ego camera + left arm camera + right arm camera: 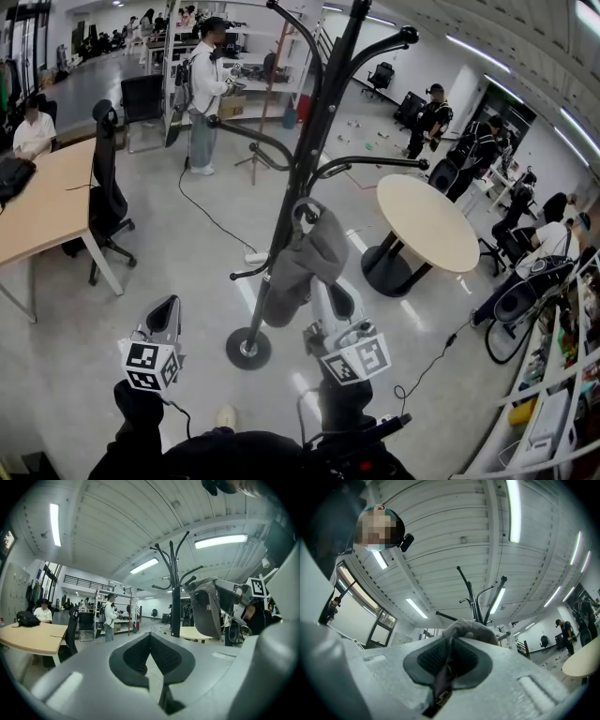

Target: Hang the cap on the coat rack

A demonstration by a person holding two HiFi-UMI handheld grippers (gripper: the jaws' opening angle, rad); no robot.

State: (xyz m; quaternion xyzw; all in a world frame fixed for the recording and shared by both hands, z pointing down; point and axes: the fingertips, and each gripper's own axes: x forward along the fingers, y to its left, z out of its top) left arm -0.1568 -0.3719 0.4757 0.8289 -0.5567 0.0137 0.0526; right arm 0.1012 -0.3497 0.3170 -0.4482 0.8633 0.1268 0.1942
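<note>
Cap (314, 258), grey fabric: one. Its edge is pinched in the right gripper (339, 302), and its body droops just beside the pole of the coat rack (309, 159). In the left gripper view the cap (206, 606) hangs to the right of the pole, below an outstretched hook arm. Whether it touches any hook cannot be told. Coat rack: one, black metal, upright on a round base, with several curved arms at different heights. Hand-held grippers: two, each with a marker cube. Right gripper (450, 658): jaws nearly together, pads clamped on a fold of the cap (471, 630), with a strap trailing down between them, and the rack (476, 606) rising beyond. Left gripper (167, 311): held low and apart from both rack and cap. In its own view the left gripper (150, 653) has its pads meeting at the tips with nothing between them. Round table (427, 225): one, pale top, right of the rack. Wooden desk (47, 202): one, at left, with one black office chair (108, 187) beside it.
</note>
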